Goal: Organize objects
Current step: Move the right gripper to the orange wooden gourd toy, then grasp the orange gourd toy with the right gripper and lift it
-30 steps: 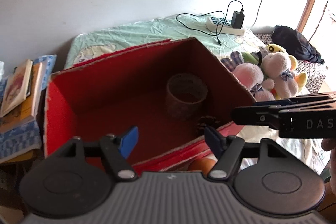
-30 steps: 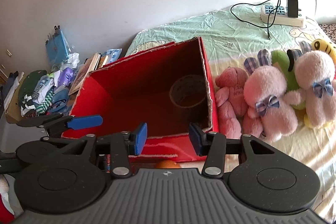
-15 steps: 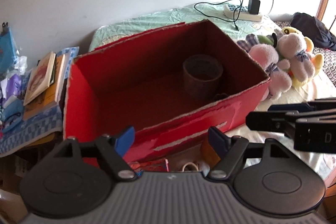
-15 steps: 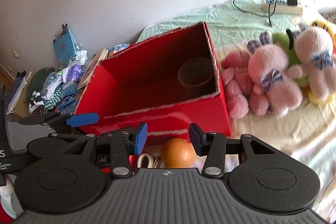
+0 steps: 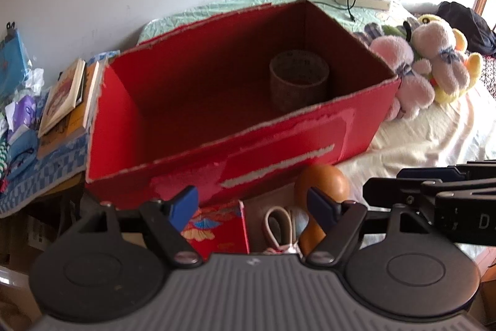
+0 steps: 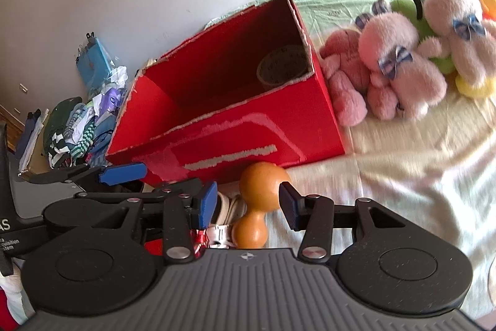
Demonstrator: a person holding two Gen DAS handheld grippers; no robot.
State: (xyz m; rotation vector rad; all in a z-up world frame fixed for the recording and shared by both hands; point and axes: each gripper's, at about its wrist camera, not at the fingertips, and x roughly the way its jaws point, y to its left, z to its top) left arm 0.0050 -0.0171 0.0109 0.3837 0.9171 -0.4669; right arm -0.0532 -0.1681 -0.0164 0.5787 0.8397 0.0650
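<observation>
Right wrist view: right gripper point(image 6: 248, 205) poised low over an orange peanut-shaped ball point(image 6: 257, 200), fingers spread wide to either side of it, holding nothing.
Left wrist view: left gripper point(image 5: 252, 205) also wide open and empty, over a red packet point(image 5: 218, 227) and a looped strap point(image 5: 279, 222).
Box: red box point(image 5: 279, 138) just beyond the ball, open-topped, with a roll of tape point(image 5: 299, 79) standing in its far right corner.
Ball position: on the bedding against the near wall of the box, outside it.
Step in hand: likely lining up to pick the ball.
Next move calls for: lowering, closing squarely on the wider lobe, lifting over the box's near wall.
Pose: both grippers side by side, pointing forward and down toward the box.
Bystanders: plush toys point(image 6: 403, 61) right of the box; books point(image 5: 66, 95) to its left.
</observation>
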